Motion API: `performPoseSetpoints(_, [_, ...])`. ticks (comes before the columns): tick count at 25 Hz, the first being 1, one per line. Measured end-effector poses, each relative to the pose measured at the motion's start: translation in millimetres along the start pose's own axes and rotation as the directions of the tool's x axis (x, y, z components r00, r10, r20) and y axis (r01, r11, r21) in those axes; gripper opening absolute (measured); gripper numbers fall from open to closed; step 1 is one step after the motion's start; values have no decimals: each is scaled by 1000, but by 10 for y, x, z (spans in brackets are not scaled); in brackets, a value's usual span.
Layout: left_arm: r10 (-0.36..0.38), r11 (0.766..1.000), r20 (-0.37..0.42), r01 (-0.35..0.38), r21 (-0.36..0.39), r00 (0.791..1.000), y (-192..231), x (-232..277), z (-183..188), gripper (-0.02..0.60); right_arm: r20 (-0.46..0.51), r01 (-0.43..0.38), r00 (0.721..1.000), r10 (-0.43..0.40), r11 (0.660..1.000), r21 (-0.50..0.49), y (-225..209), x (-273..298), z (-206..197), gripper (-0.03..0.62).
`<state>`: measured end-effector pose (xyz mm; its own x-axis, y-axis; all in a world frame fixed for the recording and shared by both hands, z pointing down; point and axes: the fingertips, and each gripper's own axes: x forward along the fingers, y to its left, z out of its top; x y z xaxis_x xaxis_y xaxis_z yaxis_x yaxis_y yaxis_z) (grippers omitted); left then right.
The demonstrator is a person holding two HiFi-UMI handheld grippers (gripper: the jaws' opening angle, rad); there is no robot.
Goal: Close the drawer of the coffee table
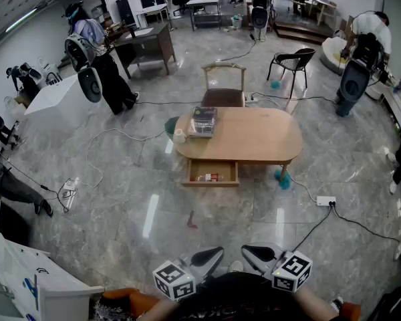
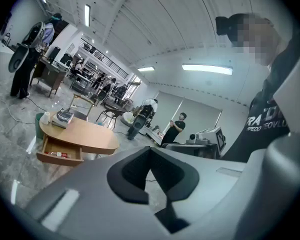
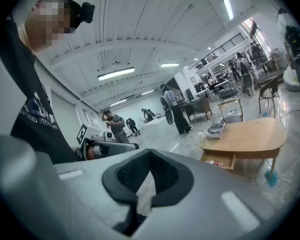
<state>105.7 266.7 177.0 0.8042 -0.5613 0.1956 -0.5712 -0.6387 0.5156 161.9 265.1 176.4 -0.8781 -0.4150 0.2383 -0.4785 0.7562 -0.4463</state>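
Note:
The oval wooden coffee table (image 1: 260, 139) stands mid-floor, a few steps ahead of me. Its drawer (image 1: 212, 172) is pulled out toward me, with a small red and white item (image 1: 211, 177) inside. Both grippers hang close to my body at the bottom of the head view, far from the table. My left gripper (image 1: 210, 254) and right gripper (image 1: 254, 253) are shut with nothing in them. The left gripper view shows shut jaws, gripper (image 2: 150, 151), with the table (image 2: 90, 134) and open drawer (image 2: 60, 155) far left. In the right gripper view the gripper (image 3: 150, 154) is shut, the drawer (image 3: 221, 160) far right.
A stack of books (image 1: 202, 121) and a white cup (image 1: 180, 136) sit on the table's left end. A chair (image 1: 223, 85) stands behind it. A power strip (image 1: 326, 200) with cables lies right, a small red object (image 1: 192, 221) on the floor between. People stand around.

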Motion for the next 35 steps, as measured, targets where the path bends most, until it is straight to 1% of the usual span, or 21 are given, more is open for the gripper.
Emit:
performPoseSetpoints(5, [-8, 1000, 1, 8, -16, 1000, -8, -55, 4, -3, -2, -1, 1000, 1, 1000, -7, 49, 22, -5, 0])
performPoseSetpoints(11, [-6, 1000, 3, 6, -9, 1000, 5, -76, 10, -3, -3, -5, 1000, 5, 1000, -12, 62, 50, -12, 0])
performPoseSetpoints(16, [-16, 1000, 1, 16, -4, 1000, -6, -54, 14, -3, 5, -28, 1000, 28, 999, -33, 92, 52, 20, 0])
performPoseSetpoints(19, [-21, 1000, -6, 21, 5, 1000, -25, -44, 12, -2, 20, -43, 999, 44, 998, -42, 118, 46, 46, 0])
performPoseSetpoints(23, [-16, 999, -12, 16, 36, 1000, -37, -22, 31, -2, 63, -48, 997, 50, 998, -43, 89, 10, 92, 0])
performPoseSetpoints(27, [-6, 998, -5, 7, 56, 1000, -6, -13, 83, -2, 120, -49, 991, 59, 995, -90, 75, -11, 242, 0])
performPoseSetpoints(31, [15, 999, 19, -16, 51, 1000, 64, -11, 140, -2, 148, -28, 988, 43, 994, -104, -21, -64, 282, 0])
performPoseSetpoints(35, [27, 997, 21, -29, 74, 999, 86, -4, 158, -2, 136, -10, 990, 23, 995, -96, -115, -127, 236, 0])
